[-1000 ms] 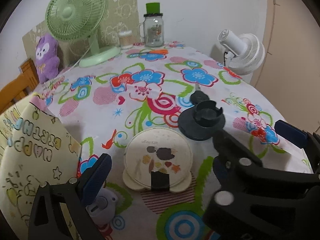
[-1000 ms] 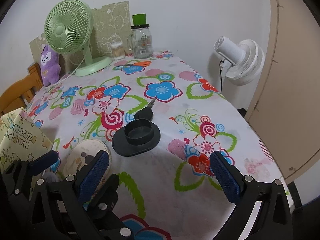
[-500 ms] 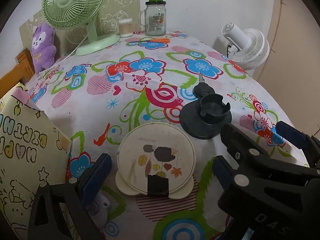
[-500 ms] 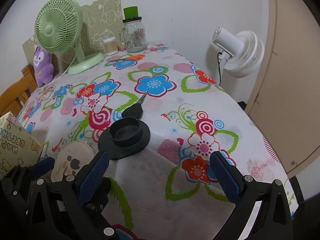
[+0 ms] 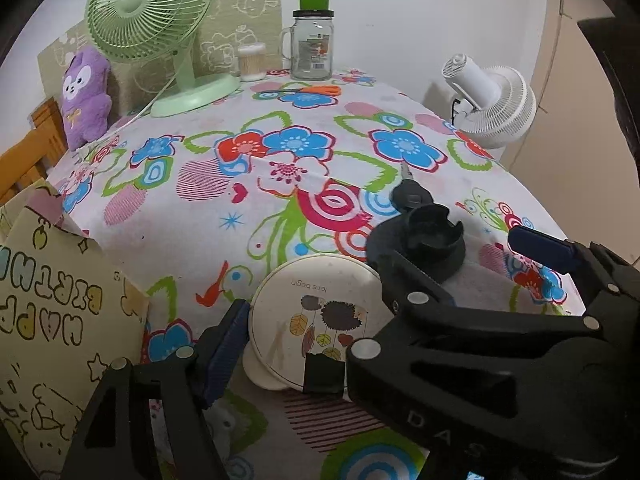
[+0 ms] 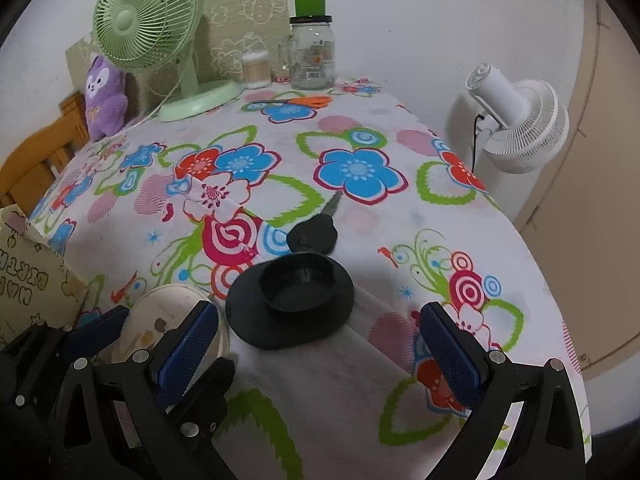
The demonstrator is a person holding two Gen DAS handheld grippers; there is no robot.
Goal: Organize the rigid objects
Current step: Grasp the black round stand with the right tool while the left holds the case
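A cream round lid with a leaf print (image 5: 316,320) lies on the flowered tablecloth near the front edge; it also shows in the right wrist view (image 6: 160,320). A black round base with a raised cup (image 6: 292,300) lies to its right, also in the left wrist view (image 5: 424,236). A black car key (image 6: 314,232) lies just behind it. My left gripper (image 5: 320,344) is open, its jaws around the cream lid, its right finger hidden behind the right gripper's body. My right gripper (image 6: 316,344) is open and empty just in front of the black base.
A birthday gift bag (image 5: 44,320) stands at the left. At the back are a green fan (image 6: 160,32), a purple plush (image 6: 104,96), a glass jar (image 6: 312,52), a cotton-swab box (image 6: 256,68) and orange scissors (image 6: 304,101). A white fan (image 6: 520,124) stands beyond the right edge.
Both grippers have moved forward and lower over the table; the cream lid and black base now sit closer to the fingers. Both stay open.
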